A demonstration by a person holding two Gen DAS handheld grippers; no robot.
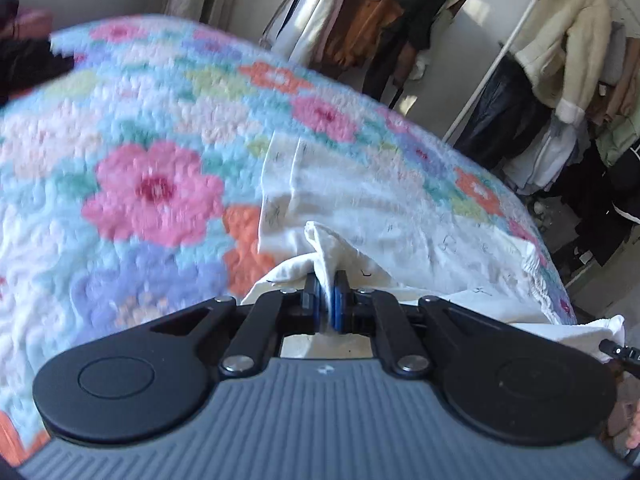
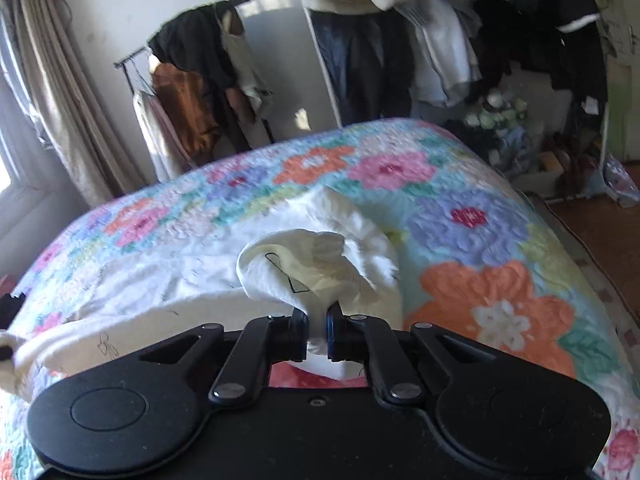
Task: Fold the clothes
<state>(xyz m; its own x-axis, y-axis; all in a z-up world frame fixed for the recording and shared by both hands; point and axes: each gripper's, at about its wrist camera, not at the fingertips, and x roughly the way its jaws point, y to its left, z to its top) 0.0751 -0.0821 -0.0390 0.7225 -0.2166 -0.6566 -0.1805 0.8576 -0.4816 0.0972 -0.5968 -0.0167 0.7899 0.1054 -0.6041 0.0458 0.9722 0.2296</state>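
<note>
A white garment (image 1: 360, 208) with small dark printed marks lies on a bed with a flowered quilt (image 1: 152, 184). My left gripper (image 1: 329, 280) is shut on a bunched edge of the garment near its close side. In the right wrist view the same white garment (image 2: 168, 280) spreads to the left, and my right gripper (image 2: 318, 316) is shut on a rolled fold of it, lifted a little above the quilt (image 2: 480, 232). The tip of the other gripper shows at the far right of the left wrist view (image 1: 616, 350).
Clothes racks with hanging jackets and trousers (image 1: 560, 40) stand beyond the far side of the bed. A curtain (image 2: 52, 100) hangs at the left by a window. Shoes and clutter (image 2: 520, 140) lie on the floor at the right of the bed.
</note>
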